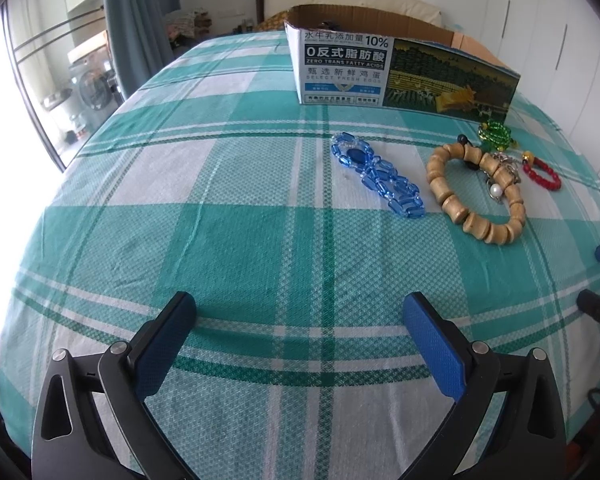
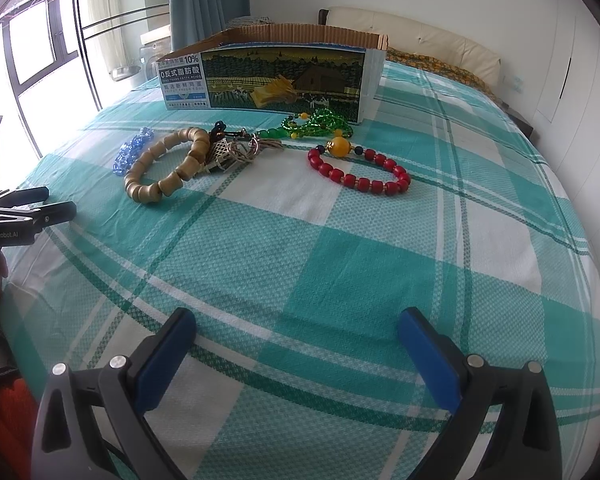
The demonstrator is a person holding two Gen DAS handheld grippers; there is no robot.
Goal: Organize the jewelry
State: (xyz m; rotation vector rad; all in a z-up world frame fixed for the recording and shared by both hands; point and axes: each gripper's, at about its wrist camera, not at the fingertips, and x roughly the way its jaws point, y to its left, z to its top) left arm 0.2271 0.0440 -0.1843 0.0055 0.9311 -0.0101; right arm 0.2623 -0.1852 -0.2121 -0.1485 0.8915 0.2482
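**Layout on the bed**

Cardboard box (image 2: 268,76) stands on the bedsheet (image 2: 300,248), toward the far side, headboard (image 2: 412,28) behind it. All jewelry lies on the sheet in front of the box, in a loose row.

Seen from the right wrist view, left to right: faceted bead bracelet (image 2: 130,150); wooden bead bracelet (image 2: 168,166) just beside it; metal trinket cluster (image 2: 232,152) touching the wooden bracelet's right side; small-bead strand (image 2: 320,122) behind, nearest the box front; barrel bead bracelet (image 2: 360,170) rightmost, apart from the cluster.

Left gripper (image 1: 300,312) and right gripper (image 2: 298,322) hover over bare sheet on the near side, well apart from the jewelry.
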